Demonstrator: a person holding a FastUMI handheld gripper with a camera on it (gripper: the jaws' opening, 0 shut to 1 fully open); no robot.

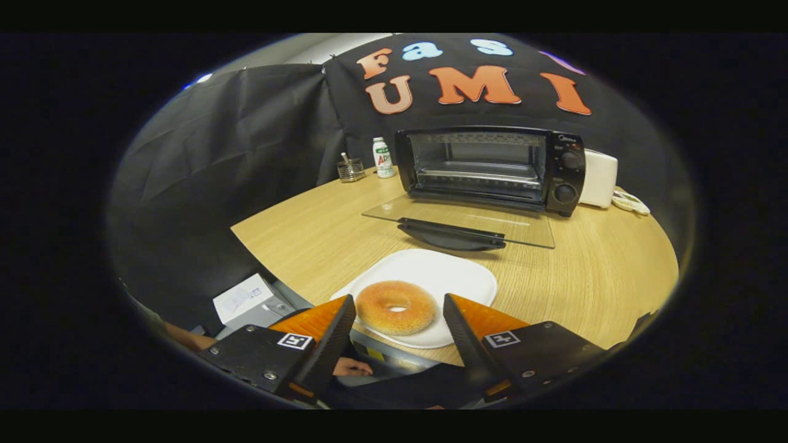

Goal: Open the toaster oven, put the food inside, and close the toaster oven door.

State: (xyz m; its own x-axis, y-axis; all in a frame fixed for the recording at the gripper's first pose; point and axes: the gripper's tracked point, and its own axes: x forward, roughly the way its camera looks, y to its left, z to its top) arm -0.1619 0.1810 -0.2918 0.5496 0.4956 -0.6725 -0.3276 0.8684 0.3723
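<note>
A golden bagel [396, 306] lies on a white plate [452, 277] near the front edge of the wooden table [603, 271]. My gripper [399, 303] is open, with one finger on each side of the bagel and neither pressing on it. Beyond the plate stands a black toaster oven [489, 167] with its glass door [458, 223] folded down flat onto the table, handle toward me. A wire rack shows inside the oven, and two knobs sit on its right panel.
A white appliance [598, 178] stands right of the oven. A small bottle [383, 157] and a wire holder [351, 169] sit at the table's back left. A white box [249, 300] lies below the table's left edge. A person's hand [352, 368] shows under the fingers.
</note>
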